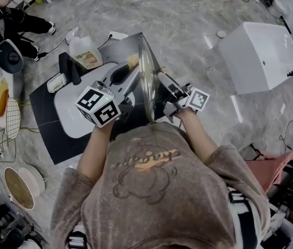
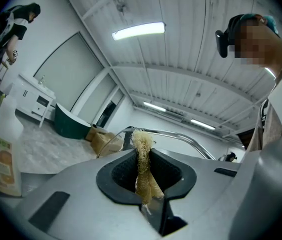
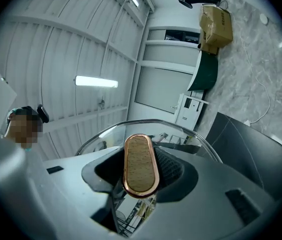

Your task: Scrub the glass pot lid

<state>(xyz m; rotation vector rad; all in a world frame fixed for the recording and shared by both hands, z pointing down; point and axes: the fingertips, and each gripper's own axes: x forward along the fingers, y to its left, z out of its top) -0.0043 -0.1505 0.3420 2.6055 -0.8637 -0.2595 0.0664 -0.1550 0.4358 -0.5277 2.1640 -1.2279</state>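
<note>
The glass pot lid stands on edge, upright between my two grippers over the white tray. My right gripper is shut on the lid's oval wooden handle, which has a copper rim; the lid's glass and metal rim curve behind the jaws. My left gripper is shut on a tan loofah scrubber, whose frayed tip is at the lid's left face. The lid's rim shows just beyond the left jaws.
A detergent bottle stands at the far left of the black mat; it also shows as the bottle in the left gripper view. A large white box sits to the right. A wire rack and a bowl lie on the floor at the left.
</note>
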